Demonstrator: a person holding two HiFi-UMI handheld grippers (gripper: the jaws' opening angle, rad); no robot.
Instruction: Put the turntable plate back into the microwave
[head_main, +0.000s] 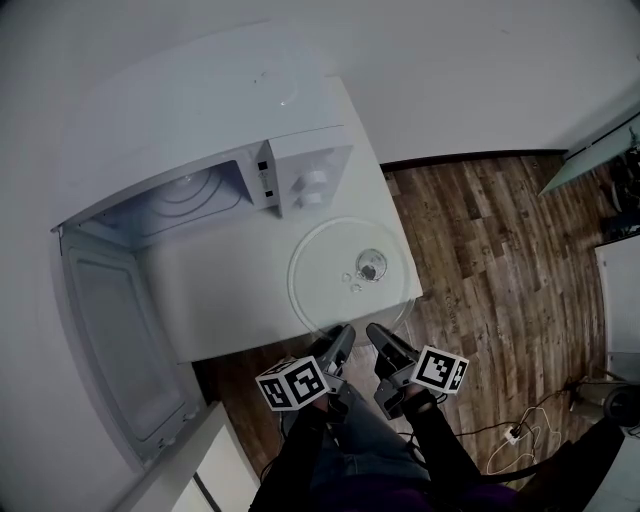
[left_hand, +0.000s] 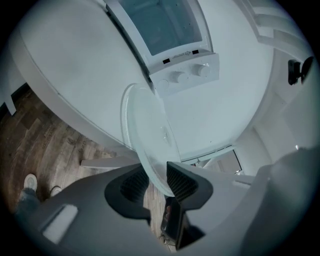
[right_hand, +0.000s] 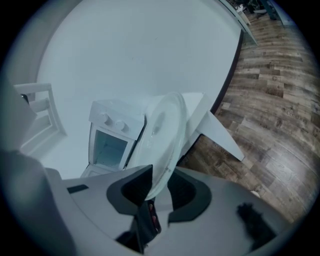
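Now flat on the front right corner of the white table (head_main: 220, 300), low in the middle of the head view: the clear round glass turntable plate (head_main: 345, 275), its near rim poking past the table edge over the brown plank floor (head_main: 480, 230). Not yet inside the white microwave (head_main: 300, 170), set to the upper left with its door (head_main: 120, 340) swung open toward the lower left.

Left gripper (head_main: 338, 340) and right gripper (head_main: 380, 338) side by side at that near rim. In the left gripper view, ribbed black pads (left_hand: 181, 181) pinching the thin glass edge (left_hand: 147, 135). Much the same in the right gripper view, rim (right_hand: 162, 135) caught between pads (right_hand: 136, 187), though contact on the farther pad harder to read there.

Likely trouble: both holds close together on one side, so most of the disc unsupported and apt to droop or pivot once lifted. Only a shallow bite on smooth glass, hence a risk of slipping out, with hard floor directly below. Uneven lifting between the two hands could twist the rim free. Also a chance of clipping the far edge on the cavity frame during the swing to the upper left.
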